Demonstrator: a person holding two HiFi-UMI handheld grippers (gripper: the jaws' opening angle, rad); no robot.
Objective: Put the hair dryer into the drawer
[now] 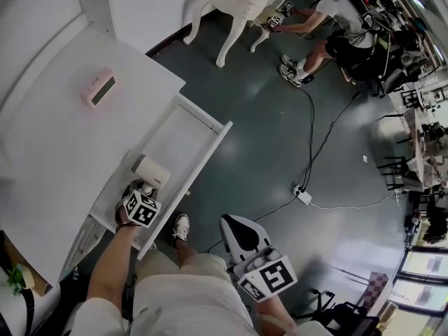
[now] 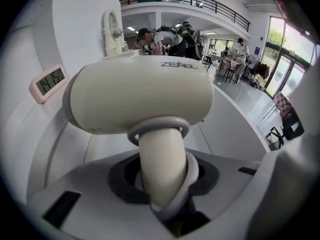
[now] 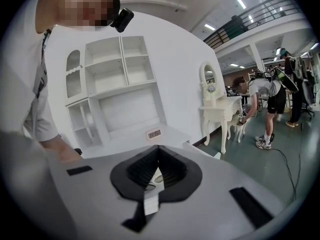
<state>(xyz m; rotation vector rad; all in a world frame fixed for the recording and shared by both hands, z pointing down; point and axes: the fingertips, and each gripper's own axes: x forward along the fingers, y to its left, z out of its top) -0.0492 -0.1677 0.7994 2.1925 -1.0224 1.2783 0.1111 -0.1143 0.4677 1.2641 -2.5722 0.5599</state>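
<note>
Dryer clamped by handle in left gripper, held low over open drawer for setting inside; right gripper closed, empty, held aside.

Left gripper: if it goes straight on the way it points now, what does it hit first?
Likely the floor of the drawer. The left gripper points steeply down into the open drawer with the dryer handle in its jaws, so the dryer body would land first. Gap to the floor unclear.

Cream hair dryer with grey cord, white drawer, white table, pink clock, dark teal-grey floor, black-and-white square-patterned marker cubes, beige shorts, black floor cables
</note>
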